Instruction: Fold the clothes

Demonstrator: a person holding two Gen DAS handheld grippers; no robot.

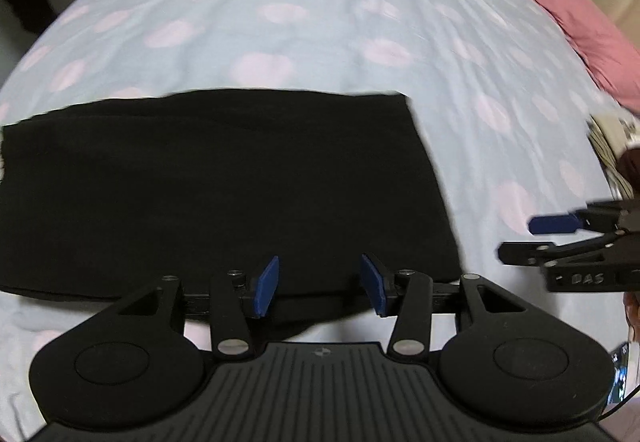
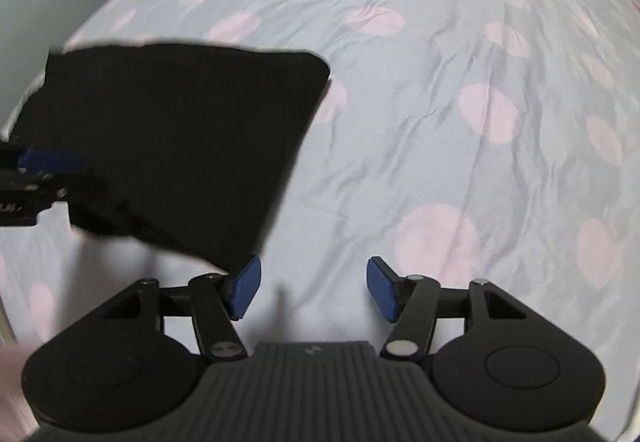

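Black garment flat (long axis sideways) | left gripper, right gripper released

The only lettering that can be made out is on the black body of the right gripper, where it reaches in at the right edge of the left wrist view: raised letters that look like "DAS", though motion blur leaves them uncertain. The same sort of marking on the left gripper, at the left edge of the right wrist view, is too smeared to read.
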